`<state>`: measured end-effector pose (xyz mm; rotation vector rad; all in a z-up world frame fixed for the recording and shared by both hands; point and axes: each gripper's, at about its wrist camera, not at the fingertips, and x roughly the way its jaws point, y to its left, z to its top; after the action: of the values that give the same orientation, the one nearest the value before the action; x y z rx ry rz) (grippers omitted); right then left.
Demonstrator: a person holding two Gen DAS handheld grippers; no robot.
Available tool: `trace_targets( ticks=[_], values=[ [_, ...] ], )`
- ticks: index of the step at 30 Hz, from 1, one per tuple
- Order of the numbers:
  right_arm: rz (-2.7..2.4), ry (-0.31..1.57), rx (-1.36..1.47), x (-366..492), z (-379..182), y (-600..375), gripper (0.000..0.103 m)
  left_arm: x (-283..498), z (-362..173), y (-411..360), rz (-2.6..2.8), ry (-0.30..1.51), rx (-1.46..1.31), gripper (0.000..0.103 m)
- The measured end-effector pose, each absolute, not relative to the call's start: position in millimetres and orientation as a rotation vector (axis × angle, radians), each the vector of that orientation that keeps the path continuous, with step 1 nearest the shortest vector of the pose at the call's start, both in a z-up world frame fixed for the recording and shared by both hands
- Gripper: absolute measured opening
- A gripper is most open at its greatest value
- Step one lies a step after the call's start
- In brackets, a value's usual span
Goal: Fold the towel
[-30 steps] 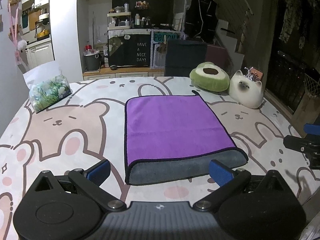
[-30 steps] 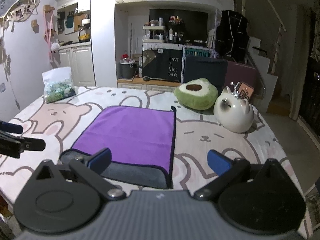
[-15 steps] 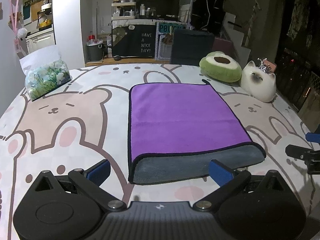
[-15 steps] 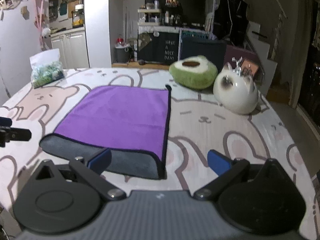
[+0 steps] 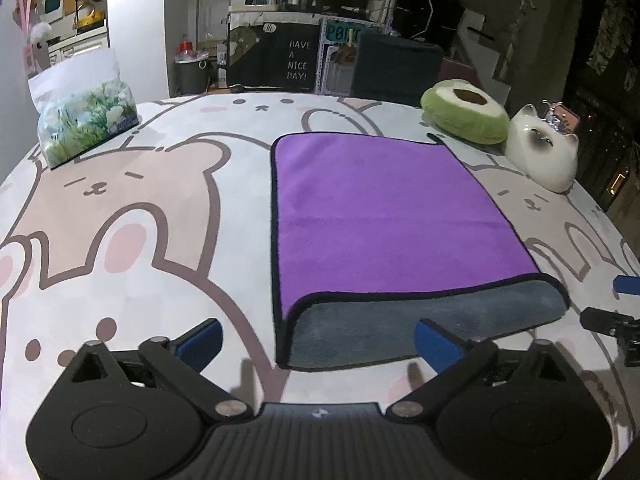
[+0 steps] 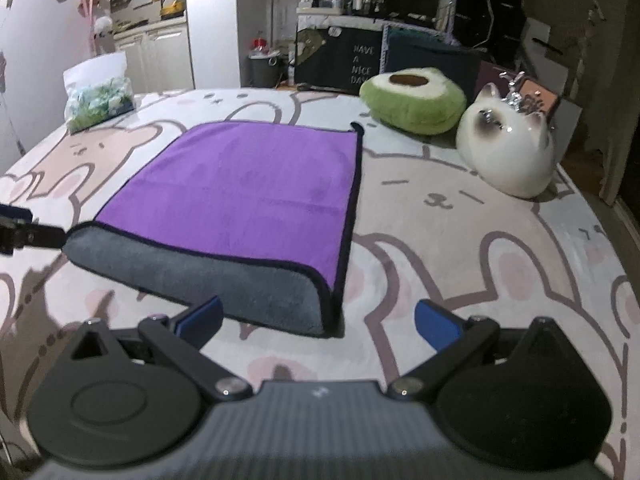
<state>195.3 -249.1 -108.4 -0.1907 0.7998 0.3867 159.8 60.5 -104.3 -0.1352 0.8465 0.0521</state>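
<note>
A purple towel (image 5: 384, 208) with a grey underside and black hem lies folded flat on the bunny-print table cover; the grey fold edge (image 5: 420, 328) faces me. It also shows in the right wrist view (image 6: 248, 196). My left gripper (image 5: 318, 344) is open and empty, just in front of the towel's near left corner. My right gripper (image 6: 318, 322) is open and empty, just in front of the near right corner. The right gripper's fingers (image 5: 616, 320) show at the right edge of the left wrist view; the left gripper's finger (image 6: 28, 234) shows at the left edge of the right wrist view.
A tissue pack (image 5: 86, 124) sits at the far left. A green avocado plush (image 5: 466, 116) and a white cat figure (image 5: 546, 158) sit at the far right. The table cover (image 5: 140, 220) spreads around the towel. Shelves and cabinets stand behind the table.
Both grippers have moved forward and lower toward the towel's near edge; the towel looks larger and nearer. The towel itself has not moved.
</note>
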Motion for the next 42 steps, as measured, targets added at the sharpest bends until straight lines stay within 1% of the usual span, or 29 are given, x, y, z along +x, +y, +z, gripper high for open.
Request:
trace_targets(
  ticks=[2,13,15,21,29,31,33,34,36,37,38,39,42],
  values=[
    [0.391,0.800,-0.185,199,-112,-249,0.103,165,-109,67,0.034,0.861,-0.152,0.094],
    [0.462,0.776,-0.154,220,-124,-257,0.103,176,-116,82,-0.043,0.867,-0.210,0.084],
    [0.496,0.768,-0.151,224,-126,-259,0.103,177,-117,85,-0.071,0.864,-0.228,0.084],
    [0.577,0.826,-0.138,239,-132,-268,0.103,179,-115,94,-0.137,0.839,-0.261,0.083],
    [0.685,0.850,-0.101,254,-130,-275,0.102,188,-115,99,-0.205,0.880,-0.251,0.072],
    [0.683,0.882,-0.082,261,-131,-275,0.095,188,-114,100,-0.213,0.890,-0.252,0.071],
    [0.675,0.924,-0.055,269,-132,-277,0.081,189,-114,101,-0.212,0.906,-0.244,0.070],
    [0.668,0.932,-0.049,272,-133,-277,0.076,190,-114,102,-0.212,0.912,-0.245,0.070],
    [0.668,0.942,-0.059,277,-135,-278,0.059,192,-115,103,-0.219,0.925,-0.250,0.067],
    [0.665,0.944,-0.063,280,-136,-278,0.056,193,-116,104,-0.226,0.931,-0.251,0.064],
    [0.662,0.949,-0.060,282,-137,-278,0.050,194,-116,105,-0.235,0.936,-0.252,0.062],
    [0.668,0.959,-0.053,285,-139,-279,0.047,195,-117,105,-0.241,0.941,-0.249,0.061],
    [0.677,0.979,-0.046,291,-142,-278,0.044,198,-120,106,-0.255,0.951,-0.246,0.057]
  ],
)
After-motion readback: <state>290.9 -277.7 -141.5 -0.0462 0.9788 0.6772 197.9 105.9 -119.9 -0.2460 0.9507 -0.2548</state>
